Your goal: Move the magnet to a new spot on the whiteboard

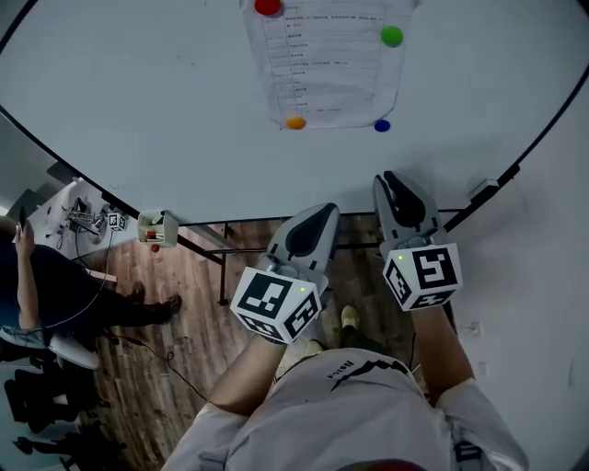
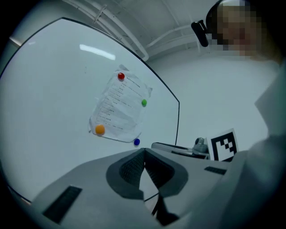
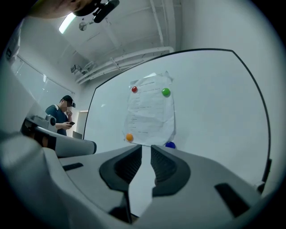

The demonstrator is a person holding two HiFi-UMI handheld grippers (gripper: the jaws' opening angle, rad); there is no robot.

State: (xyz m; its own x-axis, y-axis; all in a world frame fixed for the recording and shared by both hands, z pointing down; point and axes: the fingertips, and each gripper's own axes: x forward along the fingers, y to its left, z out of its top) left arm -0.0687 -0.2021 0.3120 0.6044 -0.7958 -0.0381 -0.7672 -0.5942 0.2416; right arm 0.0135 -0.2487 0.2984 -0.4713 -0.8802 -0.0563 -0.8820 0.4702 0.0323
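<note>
A sheet of paper (image 1: 322, 64) is pinned to the whiteboard (image 1: 138, 110) by a red magnet (image 1: 268, 6), a green magnet (image 1: 392, 36), an orange magnet (image 1: 295, 122) and a blue magnet (image 1: 382, 126). Both grippers hang below the board's lower edge, well short of the magnets. My left gripper (image 1: 322, 213) points up toward the orange magnet (image 2: 99, 129); its jaws meet at the tips and hold nothing. My right gripper (image 1: 391, 179) sits below the blue magnet (image 3: 170, 145). Its jaws stand a narrow gap apart with nothing between them.
The whiteboard's dark lower frame (image 1: 230, 221) runs just above the grippers. A small holder (image 1: 158, 228) hangs on that frame at the left. A person (image 1: 37, 285) sits by a cluttered desk (image 1: 87, 219) at the far left. Below is wooden floor (image 1: 184, 340), and a white wall (image 1: 543, 276) rises on the right.
</note>
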